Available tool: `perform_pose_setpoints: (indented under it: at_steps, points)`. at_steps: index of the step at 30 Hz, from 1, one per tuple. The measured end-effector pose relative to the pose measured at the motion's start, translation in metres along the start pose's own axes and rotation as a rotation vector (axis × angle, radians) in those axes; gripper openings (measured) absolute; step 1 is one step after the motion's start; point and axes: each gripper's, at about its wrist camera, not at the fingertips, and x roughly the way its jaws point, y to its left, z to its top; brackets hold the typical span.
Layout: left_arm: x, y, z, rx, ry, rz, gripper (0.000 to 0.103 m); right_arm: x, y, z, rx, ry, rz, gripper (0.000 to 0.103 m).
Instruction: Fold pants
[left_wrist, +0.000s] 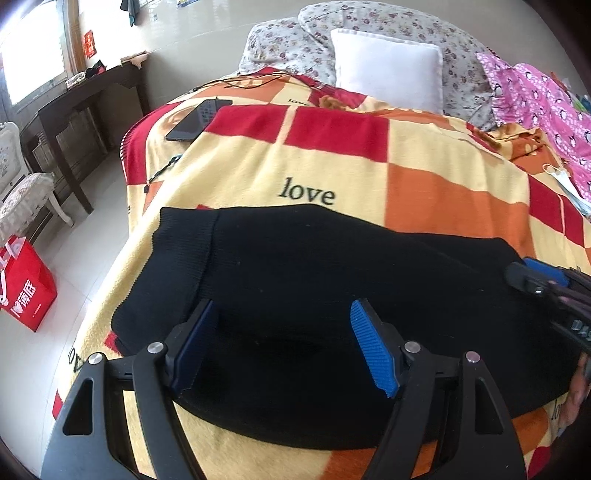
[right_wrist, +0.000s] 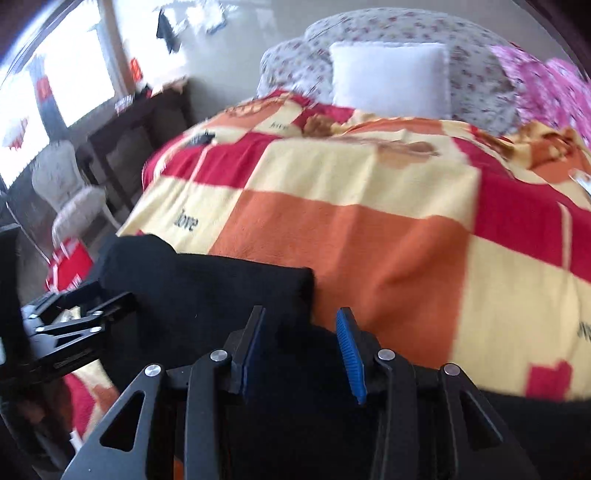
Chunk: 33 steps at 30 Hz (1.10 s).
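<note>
The right wrist view is motion-blurred throughout. The black pants (right_wrist: 207, 291) run behind the right hand-held gripper (right_wrist: 299, 350) there. In the left view, the frame's right edge crops that hand-held gripper.

A bed covered by a checked red, orange and cream blanket (left_wrist: 369, 158) fills the room's middle, with a white pillow (left_wrist: 388, 70) propped against floral cushions (left_wrist: 288, 44) at its head. Left of it, a dark wooden desk (left_wrist: 85, 96) stands under a bright window (left_wrist: 29, 51), a white upholstered chair (left_wrist: 18, 184) nearby. A red shopping bag (left_wrist: 26, 284) sits on the pale tiled floor (left_wrist: 88, 236).
</note>
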Motion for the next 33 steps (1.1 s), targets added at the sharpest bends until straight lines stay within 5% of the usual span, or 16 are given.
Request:
perform_pose_setpoints:
  at_steps: [2, 11, 18, 23, 33]
  points:
    - [0.005, 0.002, 0.001, -0.004, 0.008, -0.003, 0.074, 0.013, 0.004, 0.002, -0.023, 0.029, -0.020, 0.013]
    - [0.020, 0.003, 0.005, -0.001, 0.025, -0.012, 0.083, 0.033, 0.005, 0.012, -0.046, 0.021, -0.074, 0.009]
    - [0.008, 0.003, 0.003, -0.013, 0.024, -0.022, 0.083, 0.013, -0.002, 0.009, 0.013, -0.006, -0.035, 0.016]
    - [-0.011, -0.005, 0.002, -0.012, -0.011, -0.053, 0.083, -0.015, 0.003, -0.002, -0.010, -0.018, -0.079, 0.030]
    - [-0.027, -0.046, -0.005, 0.022, 0.004, -0.215, 0.083, -0.049, -0.008, -0.041, 0.004, -0.021, -0.150, 0.035]
